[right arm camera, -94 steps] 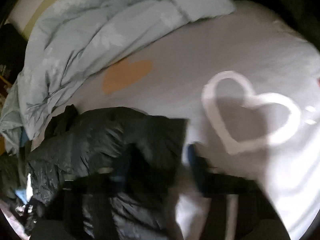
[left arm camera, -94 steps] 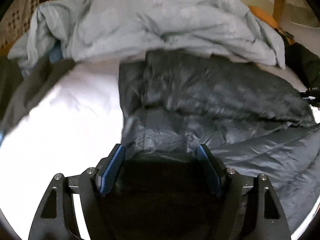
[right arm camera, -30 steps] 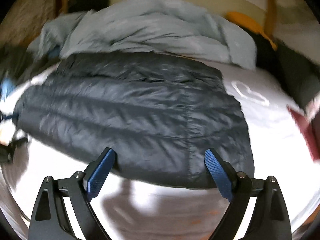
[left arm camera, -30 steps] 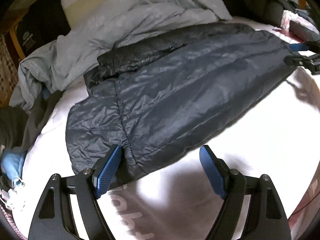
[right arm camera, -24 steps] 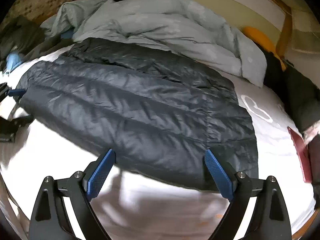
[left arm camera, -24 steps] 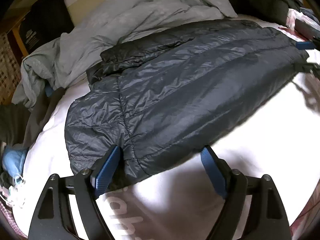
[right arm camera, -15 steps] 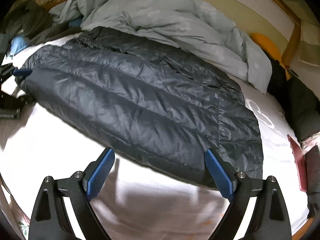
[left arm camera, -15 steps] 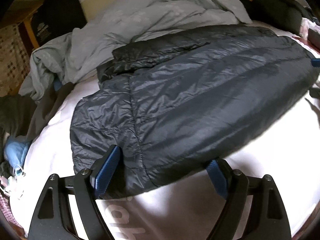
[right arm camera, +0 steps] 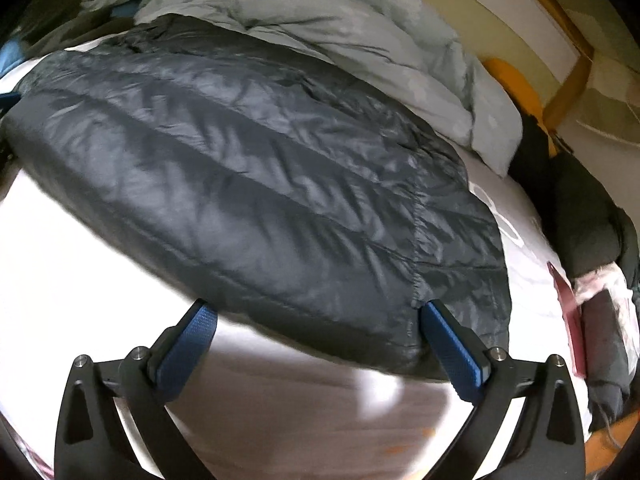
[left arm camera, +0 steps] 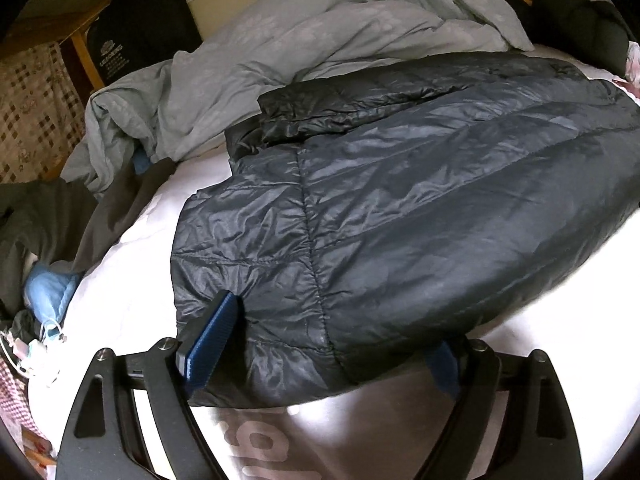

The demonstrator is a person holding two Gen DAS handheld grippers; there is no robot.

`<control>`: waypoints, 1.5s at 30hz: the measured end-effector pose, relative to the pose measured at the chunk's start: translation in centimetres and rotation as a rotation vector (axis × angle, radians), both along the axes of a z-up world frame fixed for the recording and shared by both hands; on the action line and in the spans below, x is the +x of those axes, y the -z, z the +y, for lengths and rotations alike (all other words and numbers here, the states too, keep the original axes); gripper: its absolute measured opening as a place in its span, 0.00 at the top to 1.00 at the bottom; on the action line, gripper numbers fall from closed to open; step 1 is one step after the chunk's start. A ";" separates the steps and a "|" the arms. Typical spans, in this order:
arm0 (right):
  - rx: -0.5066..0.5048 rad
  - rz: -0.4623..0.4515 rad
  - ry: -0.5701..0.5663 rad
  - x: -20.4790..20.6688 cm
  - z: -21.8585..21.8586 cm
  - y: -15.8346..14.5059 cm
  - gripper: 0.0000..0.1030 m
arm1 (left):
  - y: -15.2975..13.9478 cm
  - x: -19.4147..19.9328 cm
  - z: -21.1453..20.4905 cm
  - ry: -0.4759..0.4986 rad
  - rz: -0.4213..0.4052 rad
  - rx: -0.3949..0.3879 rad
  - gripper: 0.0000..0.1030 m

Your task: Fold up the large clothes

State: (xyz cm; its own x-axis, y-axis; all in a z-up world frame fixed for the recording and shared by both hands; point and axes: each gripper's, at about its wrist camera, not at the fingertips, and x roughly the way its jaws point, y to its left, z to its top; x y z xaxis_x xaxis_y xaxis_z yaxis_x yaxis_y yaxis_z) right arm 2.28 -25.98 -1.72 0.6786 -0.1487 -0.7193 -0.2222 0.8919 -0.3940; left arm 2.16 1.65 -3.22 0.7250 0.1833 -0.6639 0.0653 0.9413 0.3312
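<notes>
A dark grey quilted puffer jacket [left arm camera: 400, 208] lies spread flat on the white bed sheet [left arm camera: 128, 280]; it also shows in the right wrist view [right arm camera: 248, 184]. My left gripper [left arm camera: 324, 344] is open, its jaws wide apart astride the jacket's near left corner, with the fabric over the right pad. My right gripper [right arm camera: 320, 344] is open at the jacket's near right edge, its right pad touching the hem seam. Neither holds anything.
A crumpled light blue duvet [left arm camera: 320, 40] is heaped behind the jacket. Dark clothes [left arm camera: 48, 216] and a blue item [left arm camera: 48, 284] lie at the left. More dark clothing [right arm camera: 588, 208] and a red item [right arm camera: 568, 304] lie at the right. An orange cushion [right arm camera: 516, 80] sits by the headboard.
The jacket was let go and now lies flat. Both open grippers have moved forward to its near edge over the last second, the left one onto its corner.
</notes>
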 end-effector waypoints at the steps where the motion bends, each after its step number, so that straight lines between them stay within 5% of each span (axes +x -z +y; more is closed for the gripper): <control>1: 0.001 -0.001 0.010 0.0 0.0 -0.1 0.01 | 0.0 0.0 0.0 0.000 -0.001 -0.001 0.16; 8: 0.024 0.007 0.067 1.4 -0.7 -0.1 0.01 | -0.1 0.1 0.3 -0.003 0.001 -0.022 0.18; 9: 0.021 0.002 0.065 1.5 -0.7 -0.1 0.01 | -0.1 0.0 0.3 0.000 0.000 -0.030 0.22; 10: 0.020 0.000 0.059 1.5 -0.7 0.0 0.01 | -0.2 0.0 0.3 0.005 0.000 -0.040 0.36; 13: 0.016 -0.013 0.049 1.1 -0.6 -0.2 0.40 | -0.8 -0.4 0.3 0.005 -0.027 -0.035 0.66; 15: -0.003 -0.036 0.061 0.8 -0.7 -0.4 0.79 | -1.5 -0.9 0.4 0.005 -0.064 -0.058 0.75; 18: 0.079 -0.066 0.046 -0.6 -1.1 -2.0 0.87 | -2.8 -2.0 0.3 0.004 -0.105 -0.056 0.84; 24: 0.168 -0.094 0.048 -7.4 -1.3 -3.9 0.88 | -5.4 -7.1 0.9 0.004 -0.124 -0.114 0.87; 28: 0.114 -0.093 0.050 -11.0 -1.0 -4.1 0.88 | -5.4 -9.9 0.5 0.015 -0.090 -0.097 0.85; 35: 0.094 -0.160 0.062 -10.9 -1.1 -7.1 0.82 | -7.2 -9.5 0.8 0.006 -0.101 -0.124 0.79; 37: 0.065 -0.191 0.055 -9.9 -1.0 -8.4 0.77 | -8.1 -8.3 0.8 -0.004 -0.104 -0.122 0.73; 39: 0.014 -0.255 0.066 -8.0 -1.2 -10.1 0.47 | -9.2 -6.1 0.9 -0.007 -0.106 -0.100 0.66; 41: -0.009 -0.320 0.089 -6.1 -2.0 -11.6 0.33 | -10.1 -3.6 1.1 0.015 -0.117 -0.097 0.64; 45: 0.047 -0.308 0.116 0.9 -2.9 -13.6 0.31 | -11.6 3.7 1.8 0.027 -0.108 -0.100 0.55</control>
State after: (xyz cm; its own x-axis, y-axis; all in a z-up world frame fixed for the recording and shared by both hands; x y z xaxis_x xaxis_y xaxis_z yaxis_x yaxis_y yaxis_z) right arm 3.20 -28.92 11.86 0.8457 -0.2086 -0.4911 0.0046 0.9232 -0.3843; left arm 5.86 3.48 8.33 0.7968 0.0997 -0.5959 0.0603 0.9682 0.2426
